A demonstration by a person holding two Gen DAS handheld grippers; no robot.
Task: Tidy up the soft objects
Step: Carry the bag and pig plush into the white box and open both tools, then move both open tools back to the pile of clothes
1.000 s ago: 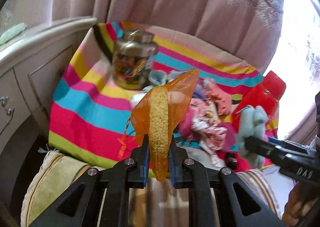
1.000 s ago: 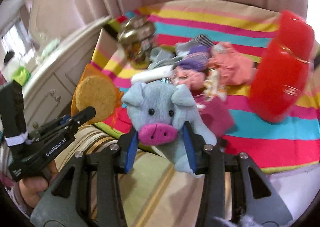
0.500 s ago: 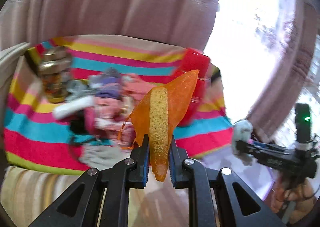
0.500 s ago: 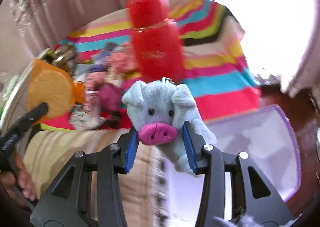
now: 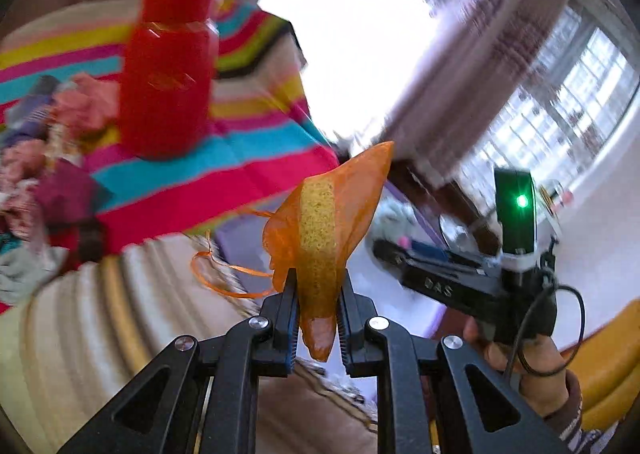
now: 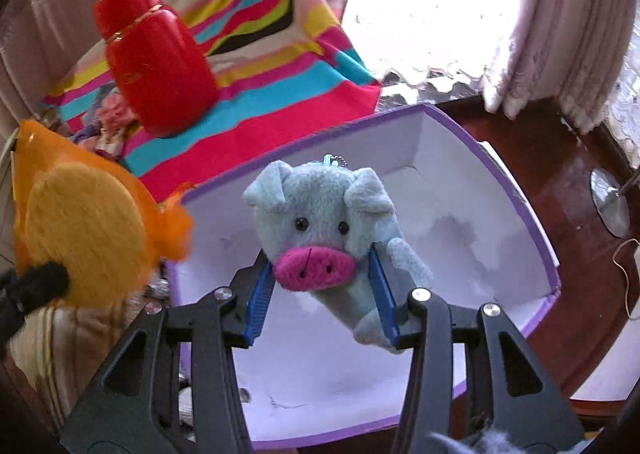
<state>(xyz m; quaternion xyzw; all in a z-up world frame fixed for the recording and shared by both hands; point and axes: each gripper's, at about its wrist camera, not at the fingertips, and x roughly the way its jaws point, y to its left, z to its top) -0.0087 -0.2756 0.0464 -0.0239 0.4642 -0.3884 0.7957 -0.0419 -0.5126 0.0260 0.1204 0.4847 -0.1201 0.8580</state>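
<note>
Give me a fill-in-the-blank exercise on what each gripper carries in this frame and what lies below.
1. The right gripper, its jaws opening, has a grey plush ____ with a pink snout between them.
2. Under that toy sits an open white box with a ____ rim.
3. The left gripper pinches an ____ mesh pouch holding a yellow sponge.
4. A ____ plastic bottle stands on the striped cloth.

Missing words: pig; purple; orange; red
</note>
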